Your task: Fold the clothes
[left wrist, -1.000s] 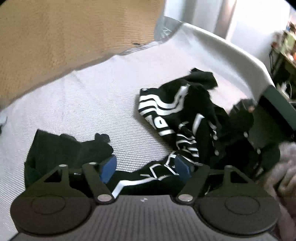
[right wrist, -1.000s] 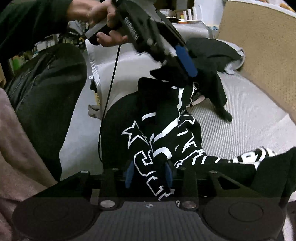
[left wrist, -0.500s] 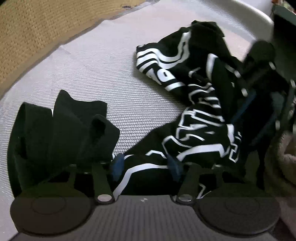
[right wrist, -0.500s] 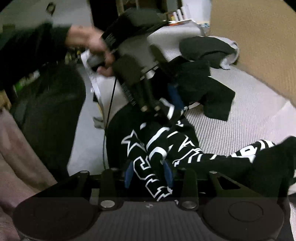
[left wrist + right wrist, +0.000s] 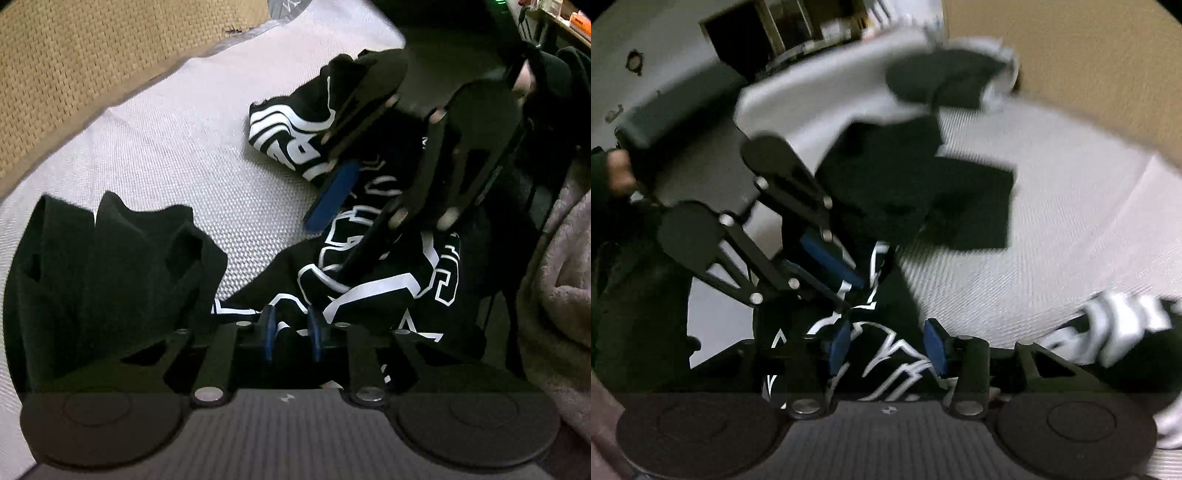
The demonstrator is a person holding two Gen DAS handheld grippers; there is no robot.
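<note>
Black knit garment with white block lettering and stripes [image 5: 373, 280] lies crumpled on your pale grey woven bed surface [image 5: 177, 147]; one striped end reaches away from you toward the tan woven headboard panel [image 5: 92, 55], and the bulk bunches at the bed's near edge. Lettering is creased and folded over itself, so no word can be read.

Your left gripper [image 5: 291, 332] sits low on the garment's near hem. Its blue pads [image 5: 266, 332] stand close together with a ridge of black-and-white cloth between them, and the jaws are closing; the pads appear to pinch that fold.

Your right gripper [image 5: 888, 345] is over the same garment, nearer the bed's edge. Its jaws stand apart and are opening; printed cloth lies between the blue pads [image 5: 839, 341], but they do not press on it. The right wrist view is motion-blurred.

Plain black folded garment [image 5: 99, 266] rests on the bed beside the printed one, on the headboard side of your left gripper; the two look to touch at the hem. Another dark garment pile [image 5: 945, 81] lies farther off, against the headboard. Pinkish-grey fleece fabric [image 5: 557, 280] hangs off the bed's near edge.

No containers are visible in either view.
</note>
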